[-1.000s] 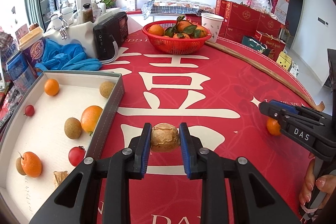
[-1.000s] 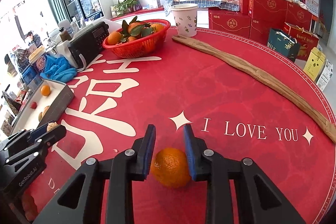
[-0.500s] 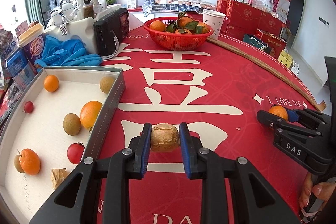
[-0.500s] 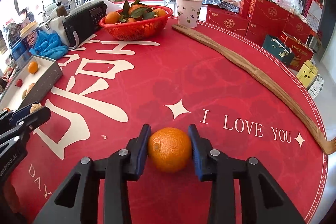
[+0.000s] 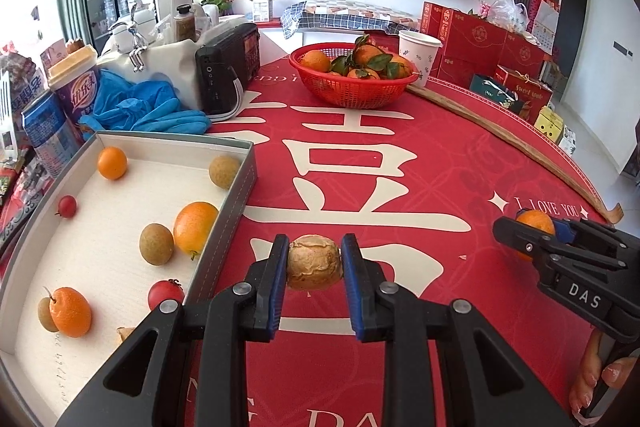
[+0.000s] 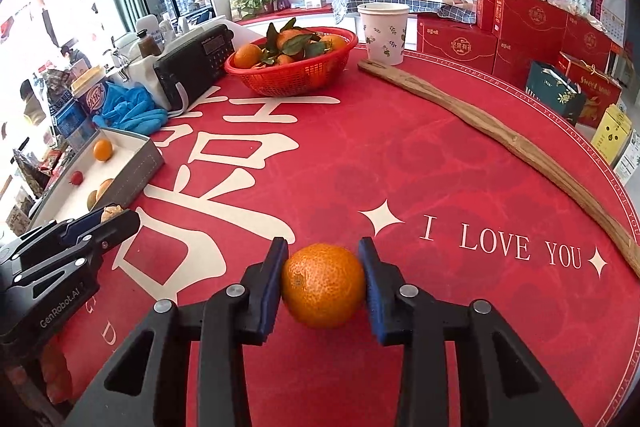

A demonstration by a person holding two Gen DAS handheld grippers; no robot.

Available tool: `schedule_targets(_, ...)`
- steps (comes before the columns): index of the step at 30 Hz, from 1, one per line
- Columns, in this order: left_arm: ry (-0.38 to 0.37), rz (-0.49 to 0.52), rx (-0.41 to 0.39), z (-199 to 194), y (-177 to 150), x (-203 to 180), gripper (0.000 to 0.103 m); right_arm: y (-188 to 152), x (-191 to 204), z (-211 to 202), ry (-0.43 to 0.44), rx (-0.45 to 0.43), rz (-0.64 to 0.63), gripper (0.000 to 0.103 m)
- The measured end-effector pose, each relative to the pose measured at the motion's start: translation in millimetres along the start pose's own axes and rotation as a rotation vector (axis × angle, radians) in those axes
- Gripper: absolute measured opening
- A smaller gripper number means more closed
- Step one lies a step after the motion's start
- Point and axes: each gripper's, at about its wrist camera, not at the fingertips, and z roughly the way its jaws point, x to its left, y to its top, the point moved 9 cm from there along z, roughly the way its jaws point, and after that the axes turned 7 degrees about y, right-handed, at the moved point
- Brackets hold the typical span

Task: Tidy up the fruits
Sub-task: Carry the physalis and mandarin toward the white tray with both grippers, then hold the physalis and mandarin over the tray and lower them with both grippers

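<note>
Both grippers loaded, mid-transfer; left gripper (image 5: 314, 263) has its fingers (image 5: 276, 279) clamped on a tan, wrinkled round fruit (image 5: 314, 262), held above the red bench (image 5: 400, 155) just right of the grey tray (image 5: 236, 211); right gripper (image 6: 323, 283) is clamped on an orange mandarin (image 6: 323, 285), over the bench near the "I LOVE YOU" lettering, well apart from the tray; can't tell from either view how high each fruit sits off the cloth.

Tray already holds a mixed lot: small orange (image 5: 112, 163) at the far end, two brownish round fruits (image 5: 156, 243), a bigger orange (image 5: 196, 227) against the right wall, two small red ones (image 5: 165, 294), an orange with a stalk (image 5: 71, 311) near the front; red basket (image 5: 352, 83) at the back holds leafy mandarins.

Step in hand, as I read it: carry phase, picks done, neither fruit placed yet; destination isn't certain, tray looks likely for the tan one, basket or tray for the mandarin.

Next move needs: left gripper shifts left over the tray wall with clearance, aims for bare white floor between the bigger orange and the red ones, lowers before release; round fruit will roll, so release low; right gripper has a longer run and should wait or keep wide so the two don't meet over the tray.
</note>
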Motion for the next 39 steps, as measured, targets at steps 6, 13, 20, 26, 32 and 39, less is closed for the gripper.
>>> schedule_targets(6,0.007,-0.026,-0.010,-3.2,4.6,11.6,0.029,2.6,8.1,-0.6,0.035,-0.012,0.032,0.037)
schedule_targets(13,0.011,-0.070,-0.020,-10.9,10.3,33.0,0.029,9.9,33.3,1.4,0.096,-0.004,0.058,0.037)
schedule_targets(20,0.030,-0.132,-0.025,-18.4,11.3,65.7,0.029,25.2,74.7,7.1,0.138,0.010,0.023,0.037)
schedule_targets(26,0.051,-0.179,-0.022,-22.1,8.9,93.5,0.029,34.7,109.4,13.6,0.157,0.031,-0.024,0.037)
schedule_targets(32,0.066,-0.227,-0.019,-22.9,5.9,118.1,0.029,37.7,137.1,19.9,0.181,0.051,-0.060,0.037)
schedule_targets(39,0.081,-0.248,-0.018,-21.0,3.8,129.8,0.029,37.0,157.9,25.2,0.188,0.071,-0.100,0.037)
